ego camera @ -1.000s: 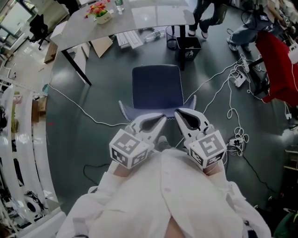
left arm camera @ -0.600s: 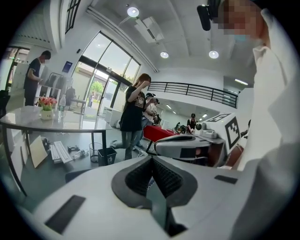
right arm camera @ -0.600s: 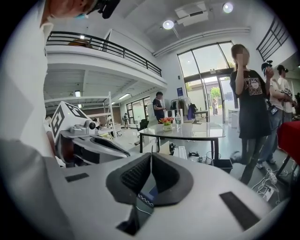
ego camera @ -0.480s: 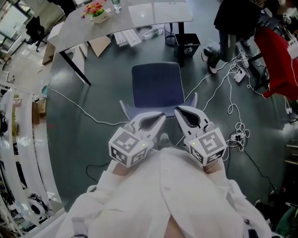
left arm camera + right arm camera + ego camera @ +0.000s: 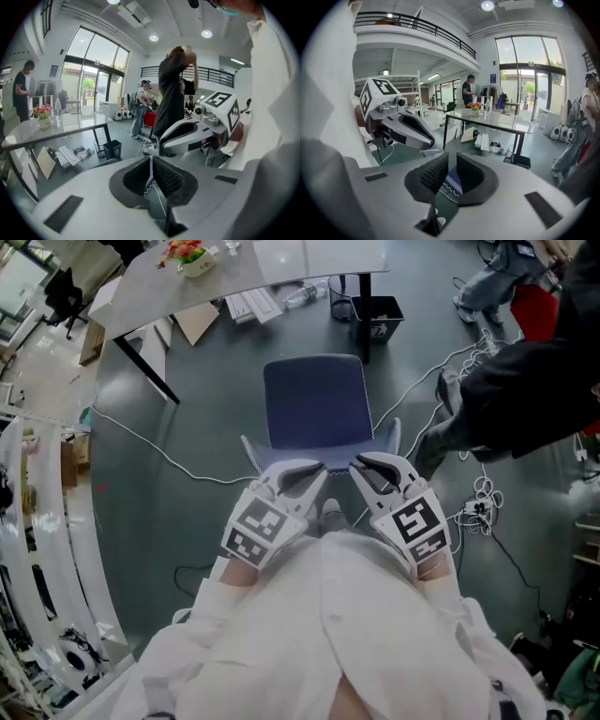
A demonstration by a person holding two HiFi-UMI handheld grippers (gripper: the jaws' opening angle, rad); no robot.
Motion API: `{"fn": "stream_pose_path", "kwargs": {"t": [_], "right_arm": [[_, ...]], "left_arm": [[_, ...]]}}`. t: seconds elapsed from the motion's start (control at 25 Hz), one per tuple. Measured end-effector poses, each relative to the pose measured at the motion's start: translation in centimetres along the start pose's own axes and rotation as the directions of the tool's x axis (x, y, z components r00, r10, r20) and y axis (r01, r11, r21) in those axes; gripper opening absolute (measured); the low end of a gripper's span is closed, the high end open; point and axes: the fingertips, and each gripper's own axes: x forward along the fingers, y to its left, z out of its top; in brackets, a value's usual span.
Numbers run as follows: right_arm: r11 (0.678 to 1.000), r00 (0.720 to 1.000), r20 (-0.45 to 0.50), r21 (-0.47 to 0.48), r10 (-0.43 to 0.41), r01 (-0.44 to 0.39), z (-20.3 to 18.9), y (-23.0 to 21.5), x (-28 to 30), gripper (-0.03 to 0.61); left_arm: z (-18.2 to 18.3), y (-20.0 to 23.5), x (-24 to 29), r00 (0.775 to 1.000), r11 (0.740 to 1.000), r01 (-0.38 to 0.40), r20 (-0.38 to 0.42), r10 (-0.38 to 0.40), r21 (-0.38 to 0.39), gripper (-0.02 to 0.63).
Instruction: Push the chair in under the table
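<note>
The chair (image 5: pixel 314 409) has a dark blue seat and stands out on the grey floor, its back toward me, short of the grey table (image 5: pixel 272 263). My left gripper (image 5: pixel 317 478) and right gripper (image 5: pixel 358 467) hover side by side just over the chair's back edge, both shut with nothing in them. In the left gripper view the left gripper's (image 5: pixel 150 174) pads meet in a line. In the right gripper view the right gripper (image 5: pixel 452 177) shows only a thin slit, with the blue seat behind it. Whether either tip touches the chair I cannot tell.
A black bin (image 5: pixel 375 326) stands by the table leg, with flat boxes (image 5: pixel 251 307) on the floor beneath. A flower pot (image 5: pixel 192 261) sits on the table. Cables (image 5: pixel 469 404) trail over the floor at right, where a person in dark clothes (image 5: pixel 525 399) passes close.
Both grippers have sunk a little toward the chair's back. A person in dark clothes has walked in at the right, much nearer the chair.
</note>
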Motion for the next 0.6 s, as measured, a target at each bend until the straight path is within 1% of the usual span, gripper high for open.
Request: {"fn": "stream_pose_path", "kwargs": {"t": [0.12, 0.28, 0.32, 0.4, 0.52, 0.56, 0.6], "right_arm": [[1.000, 0.999, -0.031, -0.022, -0.004, 0.003, -0.7, 0.0, 0.5, 0.035], [0.995, 0.995, -0.094, -0.096, -0.015, 0.006, -1.9, 0.0, 1.1, 0.043], [0.994, 0.993, -0.113, -0.109, -0.014, 0.002, -2.3, 0.1, 1.2, 0.062], [0.992, 0.988, -0.152, -0.125, -0.010, -0.009, -3.2, 0.4, 1.5, 0.147], [0.986, 0.977, -0.210, -0.164, -0.027, -0.008, -4.4, 0.6, 1.6, 0.155], [0.984, 0.973, -0.227, -0.179, -0.032, -0.009, -4.9, 0.6, 1.7, 0.161], [0.981, 0.970, -0.239, -0.193, -0.035, -0.012, -5.3, 0.6, 1.9, 0.170]], "left_arm": [[-1.1, 0.5, -0.1, 1.000, 1.000, -0.010, -0.029, 0.011, 0.020, 0.016], [-2.5, 1.0, 0.2, 0.997, 0.998, -0.010, -0.082, 0.015, 0.055, 0.017], [-3.0, 1.0, 0.3, 0.995, 0.998, -0.007, -0.097, 0.012, 0.056, 0.018], [-3.9, 1.0, 0.4, 0.993, 0.998, -0.007, -0.121, 0.014, 0.057, 0.018], [-4.9, 1.3, 0.4, 0.990, 0.998, -0.020, -0.141, 0.028, 0.059, 0.025], [-5.2, 1.3, 0.5, 0.989, 0.998, -0.017, -0.148, 0.026, 0.059, 0.037], [-5.5, 1.3, 0.7, 0.987, 0.998, -0.012, -0.156, 0.021, 0.058, 0.073]]}}
